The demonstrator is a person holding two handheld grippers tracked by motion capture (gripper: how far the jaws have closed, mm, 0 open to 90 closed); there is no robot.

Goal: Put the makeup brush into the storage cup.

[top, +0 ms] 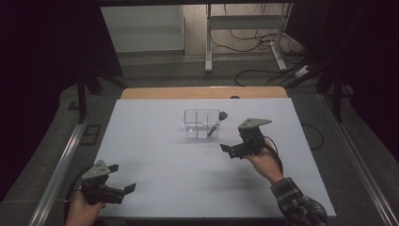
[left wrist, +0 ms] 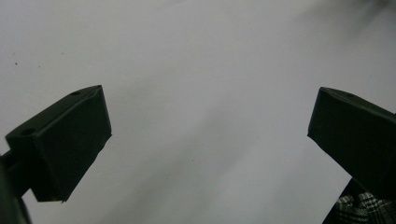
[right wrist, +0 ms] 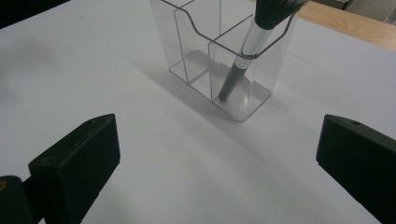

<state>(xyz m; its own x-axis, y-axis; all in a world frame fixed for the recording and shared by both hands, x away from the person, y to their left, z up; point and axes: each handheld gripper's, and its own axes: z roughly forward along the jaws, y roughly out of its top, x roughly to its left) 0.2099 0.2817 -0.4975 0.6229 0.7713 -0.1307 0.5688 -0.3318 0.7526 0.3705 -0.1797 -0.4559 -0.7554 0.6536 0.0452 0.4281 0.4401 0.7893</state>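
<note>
1. Now, the right gripper (top: 234,150) hovers just in front of the organizer (top: 202,124), jaws spread wide, nothing between them.
2. Risk one: the organizer is light, clear plastic and looks easy to shove. If a jaw clips its wall on the way in, I'd expect it to slide or tip on the smooth table (top: 155,155).
3. Risk two: the brush (top: 218,123) leans at a slant in the right-hand compartment, its bristle head poking over the rim. A grab low on the handle could lever the whole organizer over.
4. Left gripper (top: 123,178) sits well apart at the near left corner, also wide open and empty, so it isn't bracing anything.
5. Up close in the right gripper view: the brush (right wrist: 243,56) has a dark handle, shiny silver ferrule and dark fluffy head; the organizer (right wrist: 196,70) has see-through dividers, other compartments empty.
</note>
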